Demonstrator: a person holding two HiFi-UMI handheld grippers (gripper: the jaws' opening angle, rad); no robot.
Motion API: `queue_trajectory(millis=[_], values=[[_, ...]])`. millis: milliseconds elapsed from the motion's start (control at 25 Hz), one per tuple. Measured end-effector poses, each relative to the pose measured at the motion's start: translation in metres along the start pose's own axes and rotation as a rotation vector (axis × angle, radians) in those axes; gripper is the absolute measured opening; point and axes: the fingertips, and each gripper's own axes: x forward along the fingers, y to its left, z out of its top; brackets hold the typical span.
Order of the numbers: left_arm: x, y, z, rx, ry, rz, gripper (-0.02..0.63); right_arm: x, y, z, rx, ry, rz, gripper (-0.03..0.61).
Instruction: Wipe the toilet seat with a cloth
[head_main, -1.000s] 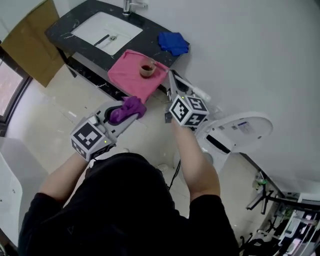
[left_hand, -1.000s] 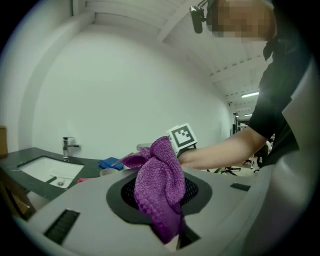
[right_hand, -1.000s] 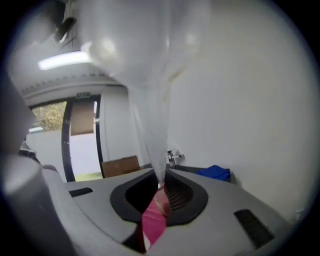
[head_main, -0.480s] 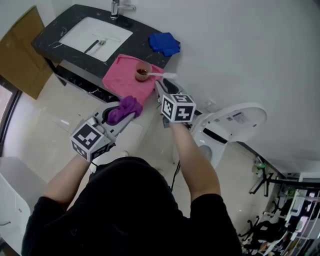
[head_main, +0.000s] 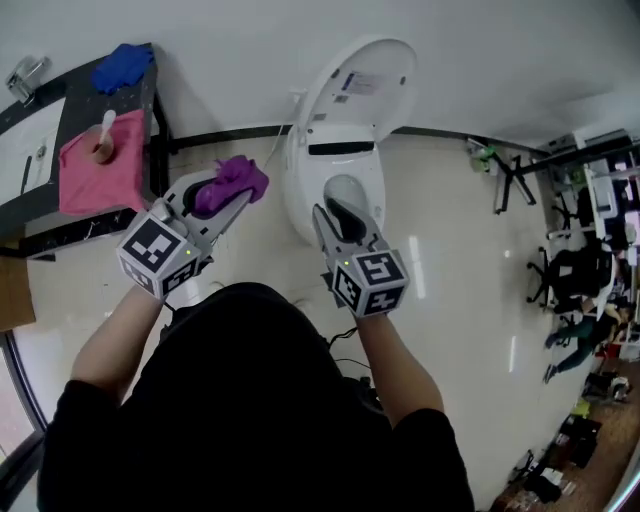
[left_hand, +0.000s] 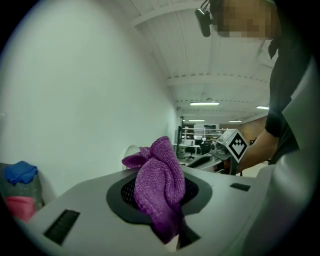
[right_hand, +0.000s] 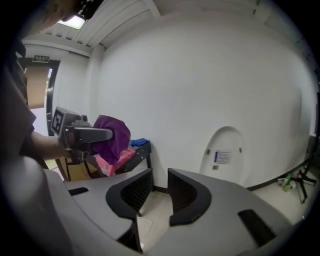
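Observation:
The white toilet (head_main: 300, 190) stands with its lid (head_main: 360, 85) raised against the wall. A crumpled purple cloth (head_main: 228, 183) is clamped in my left gripper (head_main: 238, 192), held up left of the bowl. In the left gripper view the cloth (left_hand: 160, 190) bulges out between the jaws of that gripper (left_hand: 161, 200). My right gripper (head_main: 335, 215) hovers over the front of the bowl. In the right gripper view its jaws (right_hand: 159, 187) stand a little apart and are closing, with nothing between them. Beyond them are the lid (right_hand: 225, 155) and the cloth (right_hand: 112, 137).
At the left a black counter (head_main: 150, 110) carries a pink cloth (head_main: 95, 175) with a cup (head_main: 103, 150) on it, and a blue cloth (head_main: 122, 68). Metal stands and office chairs (head_main: 570, 270) crowd the right side. The pale floor (head_main: 450, 250) is glossy.
The view has swung from the sink counter round to the toilet. Both grippers have moved with it, the right one away from the cup, the left still holding the purple cloth.

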Motion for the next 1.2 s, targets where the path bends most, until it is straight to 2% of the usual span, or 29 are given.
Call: queue_trajectory(millis=[120, 240, 400, 600, 840, 1200], values=[[0.074, -0.05, -0.003, 0.041, 0.0, -0.121, 0.092, -0.065, -0.061, -0.022, 0.038, -0.018, -0.141, 0.065], [0.123, -0.106, 0.008, 0.055, 0.011, -0.177, 0.092, -0.124, -0.105, -0.022, 0.075, -0.072, -0.219, 0.037], [0.167, -0.167, 0.019, 0.067, 0.033, -0.193, 0.092, -0.19, -0.15, -0.012, 0.136, -0.164, -0.28, 0.019], [0.201, -0.218, 0.02, 0.082, 0.062, -0.216, 0.092, -0.231, -0.173, -0.024, 0.148, -0.196, -0.3, 0.017], [0.215, -0.231, 0.019, 0.109, 0.104, -0.283, 0.092, -0.233, -0.176, -0.028, 0.167, -0.203, -0.33, 0.015], [0.214, -0.224, 0.016, 0.119, 0.126, -0.353, 0.092, -0.216, -0.165, -0.016, 0.165, -0.205, -0.357, 0.015]])
